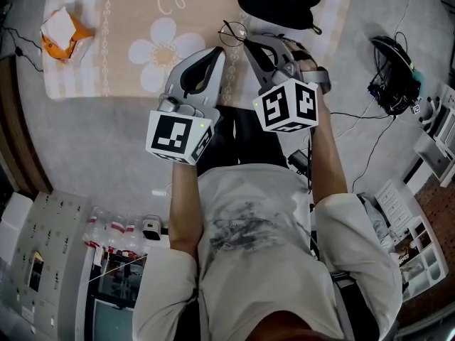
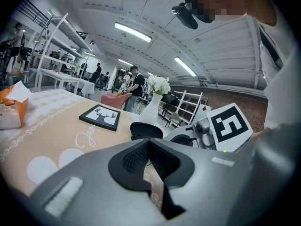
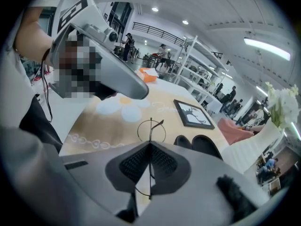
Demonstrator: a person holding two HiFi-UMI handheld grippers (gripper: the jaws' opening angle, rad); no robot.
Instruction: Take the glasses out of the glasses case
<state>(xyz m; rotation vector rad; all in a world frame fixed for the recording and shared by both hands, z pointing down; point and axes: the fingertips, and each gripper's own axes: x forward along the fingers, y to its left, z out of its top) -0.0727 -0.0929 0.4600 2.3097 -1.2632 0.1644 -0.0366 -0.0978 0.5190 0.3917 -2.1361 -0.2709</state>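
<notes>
Glasses [image 1: 232, 33] – thin dark wire frame, round lenses, out of the case. Pinched edge-on in the right gripper [image 1: 247, 43], ribbed black pads [image 3: 165, 163] clamped on the wire. One lens ring sticking out past the jaw tips. Held over the near edge of the mat, close to the case but apart from it.

Glasses case [image 1: 279, 4] – black, smooth, oval clamshell, lying open on the far side of the mat. Inside too dark to read.

Left gripper [image 1: 216, 54] just beside the right – grey moulded shell, jaws together at the tips, gripping nothing.

Mat [image 1: 128, 20] beige, striped border, white daisy print. Crumpled orange-and-white packet [image 1: 64, 34] on its left end. Black-framed deer picture [image 2: 99, 117] and white vase [image 2: 151, 111] further back.
</notes>
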